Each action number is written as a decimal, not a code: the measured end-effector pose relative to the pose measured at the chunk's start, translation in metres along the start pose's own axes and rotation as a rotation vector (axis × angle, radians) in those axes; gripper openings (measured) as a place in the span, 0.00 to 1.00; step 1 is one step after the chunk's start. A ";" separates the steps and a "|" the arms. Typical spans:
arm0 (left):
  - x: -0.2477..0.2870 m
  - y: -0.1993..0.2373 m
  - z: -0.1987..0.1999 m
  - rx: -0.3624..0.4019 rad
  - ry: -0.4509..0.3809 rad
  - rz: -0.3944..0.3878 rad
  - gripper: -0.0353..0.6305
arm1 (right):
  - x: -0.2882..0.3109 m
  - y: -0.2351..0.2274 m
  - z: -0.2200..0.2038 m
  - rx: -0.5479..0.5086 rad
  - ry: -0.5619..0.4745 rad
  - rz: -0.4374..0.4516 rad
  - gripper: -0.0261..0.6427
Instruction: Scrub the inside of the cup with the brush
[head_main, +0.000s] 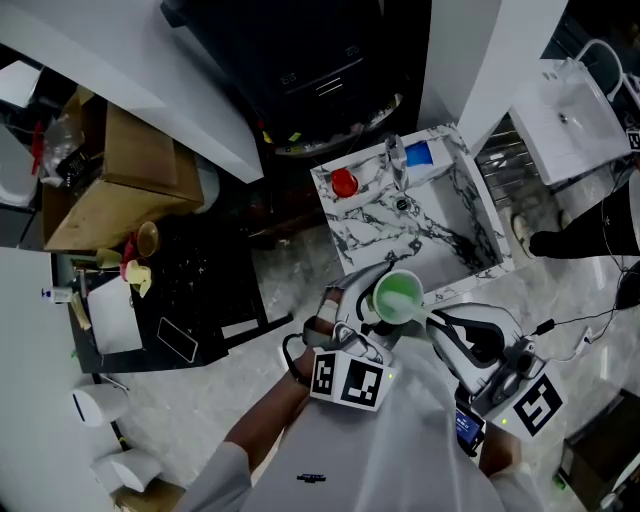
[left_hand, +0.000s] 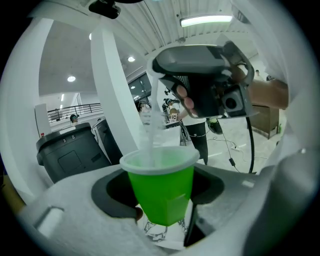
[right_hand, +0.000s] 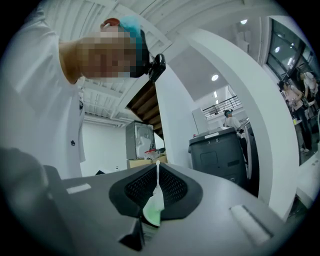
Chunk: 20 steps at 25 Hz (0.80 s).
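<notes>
A green plastic cup (head_main: 400, 295) is held up over the floor, in front of a marble sink, with my left gripper (head_main: 380, 310) shut on it. In the left gripper view the cup (left_hand: 160, 190) stands upright between the jaws, and a pale translucent brush handle (left_hand: 148, 135) reaches down into it. My right gripper (head_main: 440, 325) is just right of the cup and hangs above it in the left gripper view (left_hand: 210, 85). The right gripper (right_hand: 155, 200) is shut on the thin white brush handle (right_hand: 157, 185), with the cup's green showing below. The brush head is hidden inside the cup.
The marble sink (head_main: 470, 235) holds a faucet (head_main: 397, 165), a red object (head_main: 343, 181) and a blue object (head_main: 419, 154). A black table (head_main: 190, 275) with clutter and a cardboard box (head_main: 120, 180) stand at left. Another person's shoe (head_main: 520, 235) is at right.
</notes>
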<state>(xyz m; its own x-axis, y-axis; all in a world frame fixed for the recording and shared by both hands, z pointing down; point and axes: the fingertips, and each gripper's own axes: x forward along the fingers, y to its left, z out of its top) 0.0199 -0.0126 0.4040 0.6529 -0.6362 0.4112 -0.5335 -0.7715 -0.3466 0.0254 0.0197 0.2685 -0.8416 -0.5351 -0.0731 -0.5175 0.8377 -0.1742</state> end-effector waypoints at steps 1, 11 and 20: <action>-0.001 0.002 -0.002 -0.006 0.003 0.008 0.48 | -0.003 -0.006 0.007 0.001 -0.032 -0.023 0.07; -0.014 0.019 -0.012 -0.087 0.006 0.067 0.48 | -0.036 -0.068 0.027 -0.068 -0.102 -0.265 0.07; -0.018 0.029 -0.007 -0.136 -0.023 0.094 0.48 | -0.068 -0.100 -0.006 -0.076 -0.019 -0.422 0.07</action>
<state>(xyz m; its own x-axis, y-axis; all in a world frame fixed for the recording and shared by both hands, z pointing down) -0.0113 -0.0231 0.3927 0.6079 -0.7066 0.3622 -0.6597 -0.7033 -0.2650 0.1336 -0.0267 0.2971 -0.5512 -0.8338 -0.0292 -0.8263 0.5504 -0.1195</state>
